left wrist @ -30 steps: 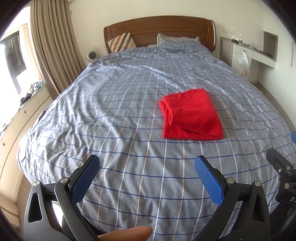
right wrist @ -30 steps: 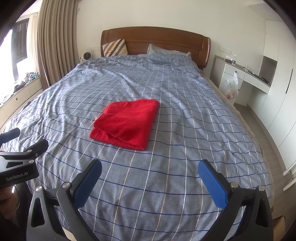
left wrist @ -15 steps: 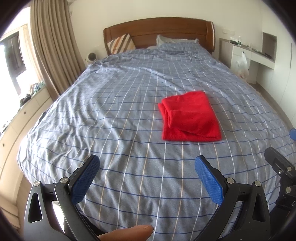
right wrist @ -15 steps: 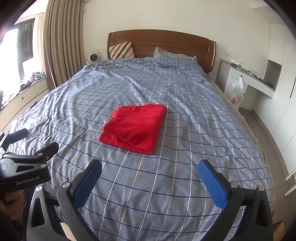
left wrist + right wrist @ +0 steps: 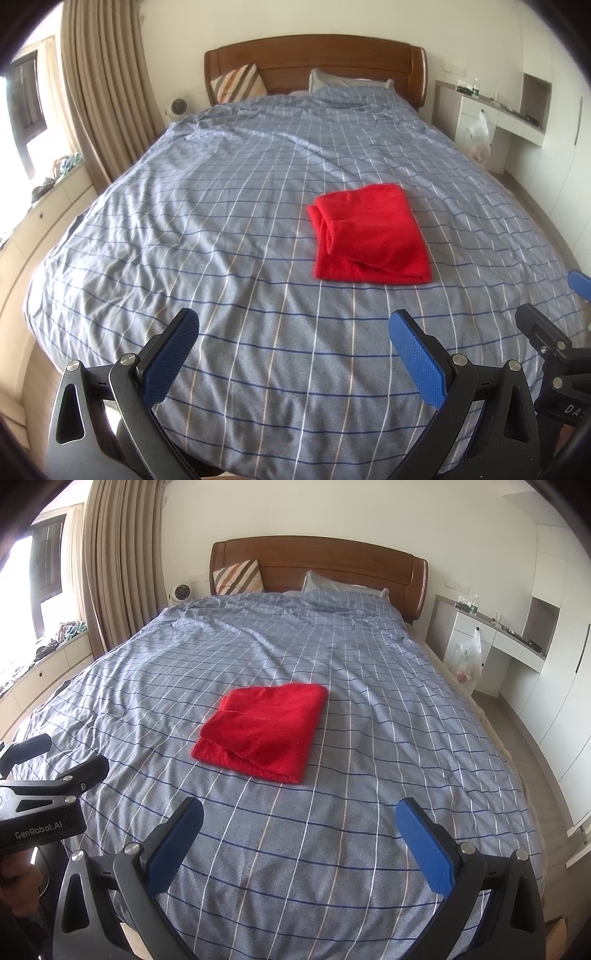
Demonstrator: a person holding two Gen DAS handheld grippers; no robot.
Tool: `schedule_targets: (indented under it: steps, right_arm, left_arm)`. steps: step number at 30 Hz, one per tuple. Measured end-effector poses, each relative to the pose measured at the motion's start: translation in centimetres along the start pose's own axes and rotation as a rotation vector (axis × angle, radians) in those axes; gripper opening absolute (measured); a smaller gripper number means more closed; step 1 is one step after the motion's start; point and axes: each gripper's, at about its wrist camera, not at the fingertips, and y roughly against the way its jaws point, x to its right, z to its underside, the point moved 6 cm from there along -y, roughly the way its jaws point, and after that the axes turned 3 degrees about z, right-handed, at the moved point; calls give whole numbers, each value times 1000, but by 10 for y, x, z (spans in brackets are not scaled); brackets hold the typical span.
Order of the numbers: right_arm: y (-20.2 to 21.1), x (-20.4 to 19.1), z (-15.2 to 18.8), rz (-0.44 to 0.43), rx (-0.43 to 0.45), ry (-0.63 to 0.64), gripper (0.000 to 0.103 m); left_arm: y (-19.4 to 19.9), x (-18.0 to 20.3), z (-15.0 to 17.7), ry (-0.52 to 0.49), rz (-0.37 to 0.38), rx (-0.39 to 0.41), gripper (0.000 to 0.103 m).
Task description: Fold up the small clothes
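A red garment (image 5: 369, 234) (image 5: 264, 729) lies folded into a rectangle on the blue checked bedspread (image 5: 221, 221) (image 5: 369, 738), in the middle of the bed. My left gripper (image 5: 291, 332) stands open near the foot of the bed, well short of the garment and to its left, with nothing between its blue pads. My right gripper (image 5: 299, 819) is open too, back from the garment with nothing held. In the right wrist view the left gripper's body (image 5: 40, 794) shows at the left edge. In the left wrist view the right gripper's body (image 5: 554, 354) shows at the right edge.
A wooden headboard (image 5: 314, 59) and pillows (image 5: 236, 83) stand at the far end. Curtains (image 5: 107, 92) and a low cabinet (image 5: 22, 229) run along the left side. A white desk (image 5: 491, 642) with a plastic bag (image 5: 467, 657) stands right of the bed.
Both grippers have drawn back and up from the bed, so the red garment looks farther away. The garment has not moved and both grippers stay open.
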Motion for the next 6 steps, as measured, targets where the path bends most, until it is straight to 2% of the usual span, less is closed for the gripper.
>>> schedule_targets:
  steps: [6]
  right_arm:
    - [-1,0,0,-6,1,-3,102]
  left_arm:
    - [3,4,-1,-20,-6,14,103]
